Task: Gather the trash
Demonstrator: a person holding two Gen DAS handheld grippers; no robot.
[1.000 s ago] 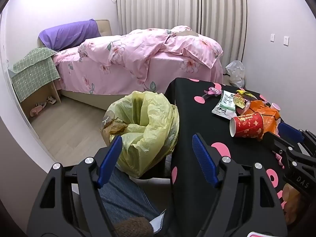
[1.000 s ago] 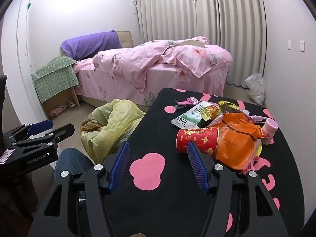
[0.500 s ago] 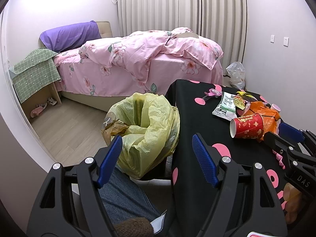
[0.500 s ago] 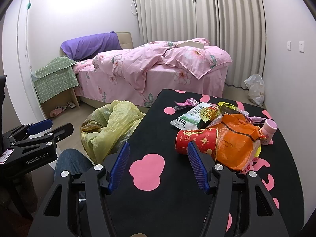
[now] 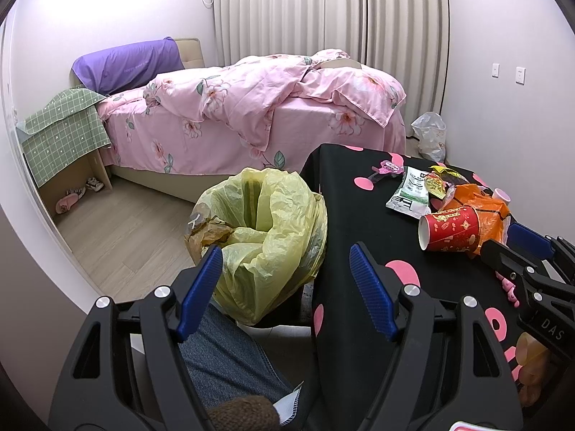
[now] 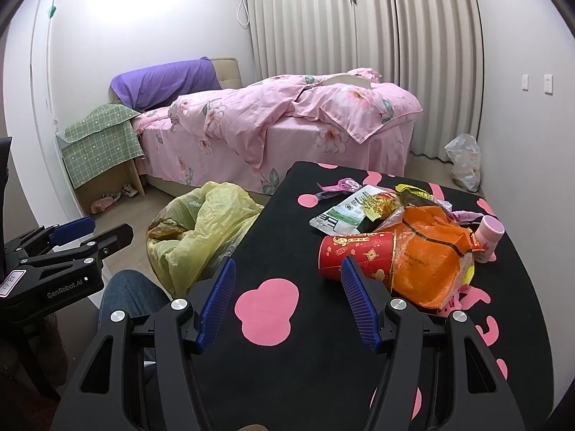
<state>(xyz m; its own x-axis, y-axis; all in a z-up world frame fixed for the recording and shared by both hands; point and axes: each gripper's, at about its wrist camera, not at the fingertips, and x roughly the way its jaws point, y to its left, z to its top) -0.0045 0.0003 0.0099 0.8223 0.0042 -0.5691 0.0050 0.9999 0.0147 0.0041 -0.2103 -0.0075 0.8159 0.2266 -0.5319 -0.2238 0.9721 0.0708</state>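
Observation:
A red paper cup (image 6: 355, 255) lies on its side on the black table (image 6: 287, 359) with pink spots, against an orange plastic bag (image 6: 427, 251). Behind them lie a white-green wrapper (image 6: 345, 208), a yellow snack wrapper (image 6: 381, 204) and a small pink bottle (image 6: 488, 233). A bin lined with a yellow bag (image 5: 266, 237) stands left of the table. My right gripper (image 6: 287, 301) is open and empty, just short of the cup. My left gripper (image 5: 285, 287) is open and empty, between bin and table edge. The cup also shows in the left wrist view (image 5: 449, 231).
A bed with pink floral bedding (image 6: 280, 125) stands behind the table. A low shelf under a green cloth (image 6: 100, 143) is at the left wall. A white plastic bag (image 6: 463, 161) sits on the floor by the curtains. My jeans-clad knee (image 5: 222, 355) is below the left gripper.
Both grippers drifted slightly; the scene has shifted a little lower in the views. Both stay open and empty.

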